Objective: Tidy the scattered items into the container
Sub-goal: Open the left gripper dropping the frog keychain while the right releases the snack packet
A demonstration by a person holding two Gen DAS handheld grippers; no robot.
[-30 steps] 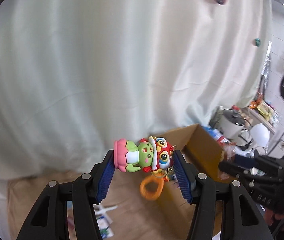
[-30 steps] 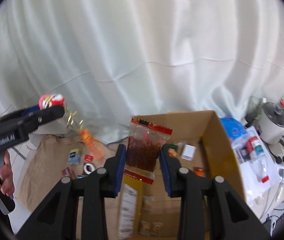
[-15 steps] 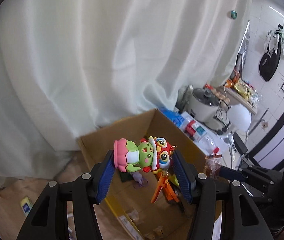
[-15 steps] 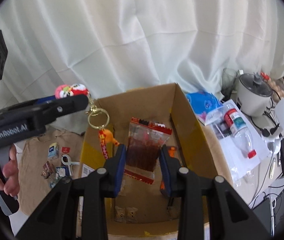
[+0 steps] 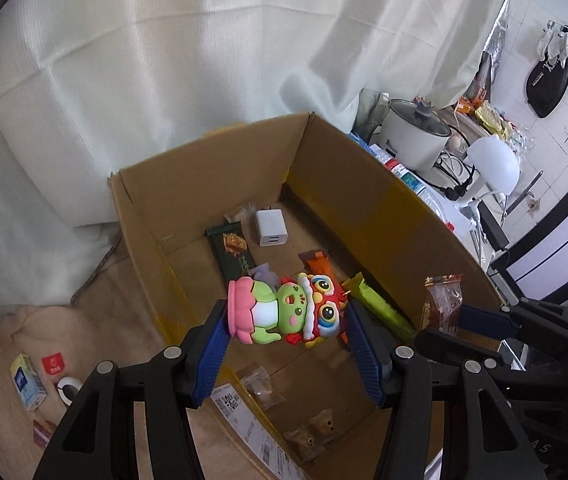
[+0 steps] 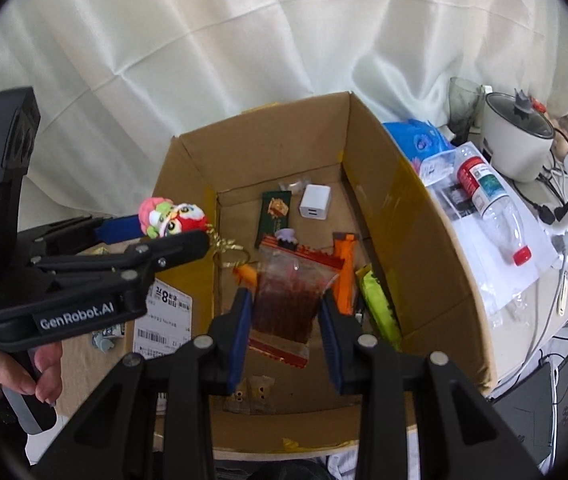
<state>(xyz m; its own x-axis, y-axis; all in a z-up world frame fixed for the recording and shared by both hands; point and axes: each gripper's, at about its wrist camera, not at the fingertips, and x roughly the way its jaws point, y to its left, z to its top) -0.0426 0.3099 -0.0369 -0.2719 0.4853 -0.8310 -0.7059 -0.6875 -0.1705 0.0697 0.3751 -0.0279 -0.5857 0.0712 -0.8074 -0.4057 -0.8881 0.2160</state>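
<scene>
Already both loads hang over the open box (image 6: 411, 248): the left claw (image 5: 287, 320) is clamped on a toy keychain (image 5: 287, 314) lying crosswise, near the left wall; the right claw (image 6: 285, 312) pinches a snack bag (image 6: 287, 296) upright, mid-box. The keychain's ring is hidden in the left view.

The tan cloth-covered surface (image 5: 124, 320) carried the cardboard box (image 5: 383, 208), which sat right on it. Left of the box lay a small blue-and-yellow carton (image 5: 27, 380), a red tag (image 5: 52, 363) and a white roll of tape (image 5: 68, 388), all close together near the edge.
</scene>
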